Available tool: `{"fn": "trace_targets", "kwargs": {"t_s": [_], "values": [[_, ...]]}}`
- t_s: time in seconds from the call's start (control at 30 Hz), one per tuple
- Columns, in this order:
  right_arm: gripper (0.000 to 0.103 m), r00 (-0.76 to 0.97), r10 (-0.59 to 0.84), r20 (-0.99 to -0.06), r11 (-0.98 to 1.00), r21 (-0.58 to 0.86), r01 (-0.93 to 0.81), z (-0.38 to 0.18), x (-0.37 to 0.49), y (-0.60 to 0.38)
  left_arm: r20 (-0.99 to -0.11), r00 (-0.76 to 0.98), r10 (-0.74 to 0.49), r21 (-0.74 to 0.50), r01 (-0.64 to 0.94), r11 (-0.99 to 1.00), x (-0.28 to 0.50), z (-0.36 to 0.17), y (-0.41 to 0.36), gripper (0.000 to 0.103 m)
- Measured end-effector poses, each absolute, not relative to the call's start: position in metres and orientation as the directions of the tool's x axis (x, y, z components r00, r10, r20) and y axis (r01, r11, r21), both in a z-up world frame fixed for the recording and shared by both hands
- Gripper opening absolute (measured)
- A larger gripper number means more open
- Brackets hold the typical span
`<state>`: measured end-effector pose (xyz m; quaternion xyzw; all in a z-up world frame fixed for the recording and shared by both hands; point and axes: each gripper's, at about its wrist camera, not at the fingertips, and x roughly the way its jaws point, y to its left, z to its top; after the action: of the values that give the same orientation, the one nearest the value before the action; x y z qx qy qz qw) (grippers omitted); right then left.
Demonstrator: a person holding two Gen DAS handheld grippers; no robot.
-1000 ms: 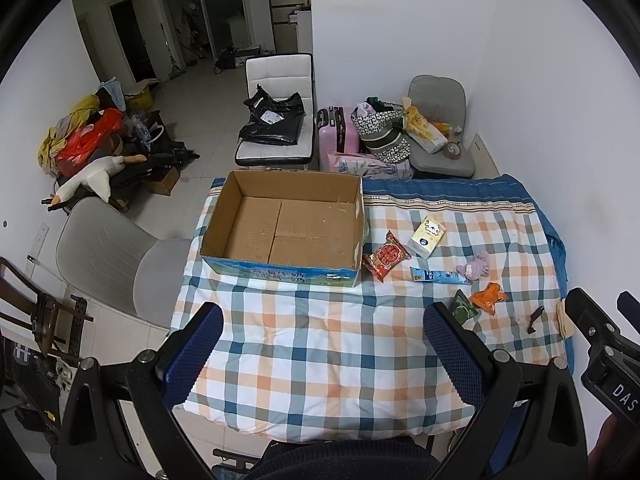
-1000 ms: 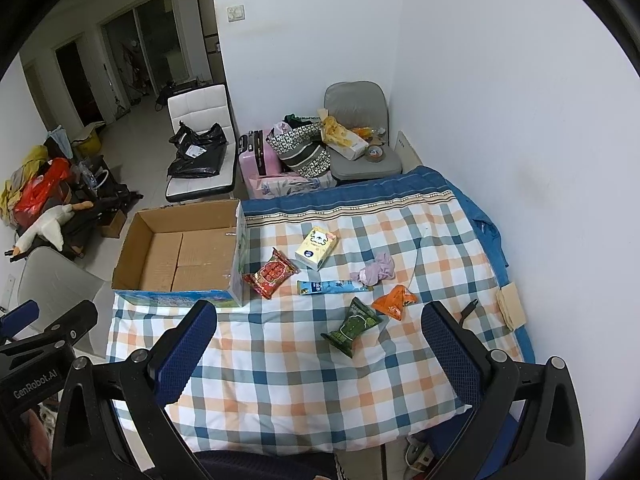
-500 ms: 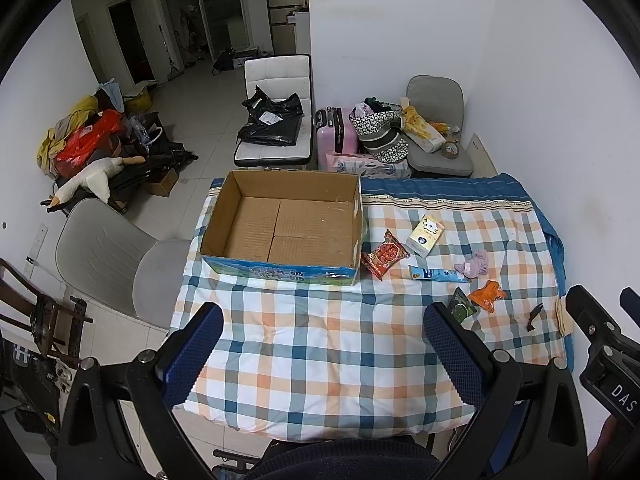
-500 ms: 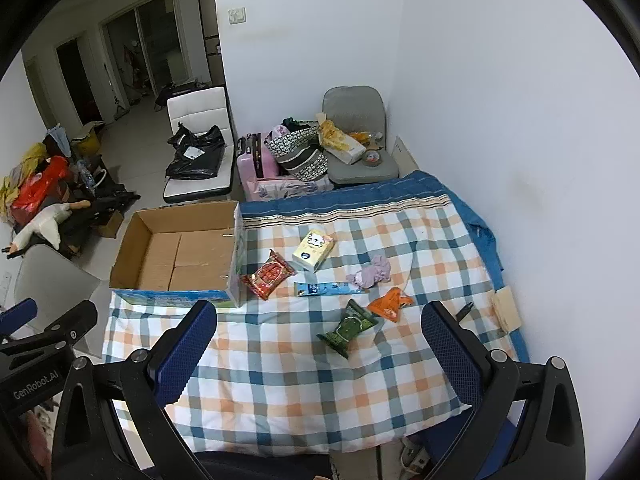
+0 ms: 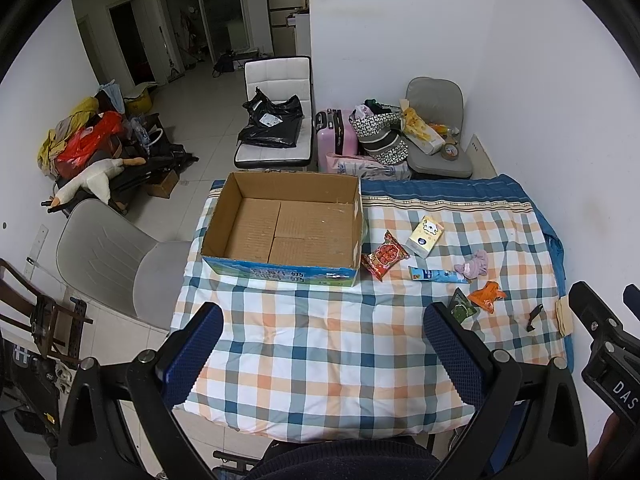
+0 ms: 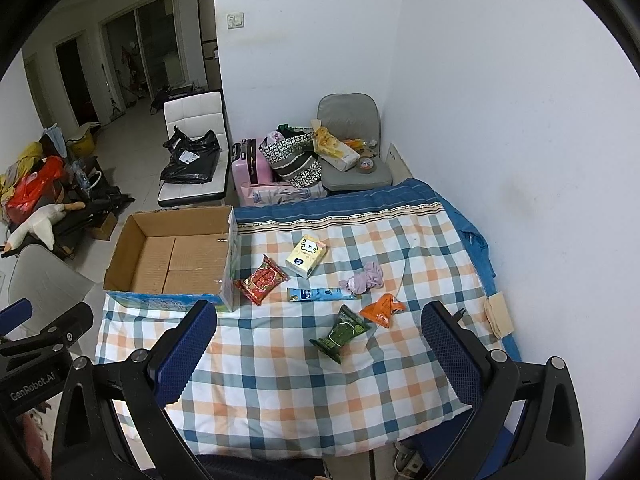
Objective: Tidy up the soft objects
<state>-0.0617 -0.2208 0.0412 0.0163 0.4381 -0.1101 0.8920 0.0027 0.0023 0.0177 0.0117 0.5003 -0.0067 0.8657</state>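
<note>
Left fingers: spread wide, nothing between them, hovering high over the near edge of the table.
Right fingers: likewise wide apart and empty, held above the near part of the table; green packet just beyond the gap, toward 12 o'clock.
Pose: both grippers raised well above the checked cloth, tilted down and forward, side by side; no contact with anything.
Step in hand: judged as the very start, surveying before a first pick; nothing yet in the cardboard box.
Box: open and empty, at 10 o'clock from the right fingers, 12 o'clock from the left fingers, on the far left part of the table.
Soft things: red packet touching or just beside the box's right wall; tissue pack beyond it; blue tube lying crosswise; pink cloth at the tube's right end; orange packet just beside the green packet at 1 o'clock.
Other: small dark clip and a tan pad at the table's right edge.
Next move, as a judgement: right gripper down and forward onto the green packet, closing gently on its crinkly middle, then across to 10 o'clock and release over the box.
</note>
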Motion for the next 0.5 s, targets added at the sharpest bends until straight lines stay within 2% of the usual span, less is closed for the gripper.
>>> {"fn": "trace_targets", "kwargs": {"t_s": [0.5], "values": [[0.103,0.59,-0.182,-0.786,0.976,-0.07,0.207,0.0391,-0.0644,-0.2185,-0.867,0.498,0.0,0.012,0.021,1.0,0.0009,0.0181,0.0026,0.103]]}}
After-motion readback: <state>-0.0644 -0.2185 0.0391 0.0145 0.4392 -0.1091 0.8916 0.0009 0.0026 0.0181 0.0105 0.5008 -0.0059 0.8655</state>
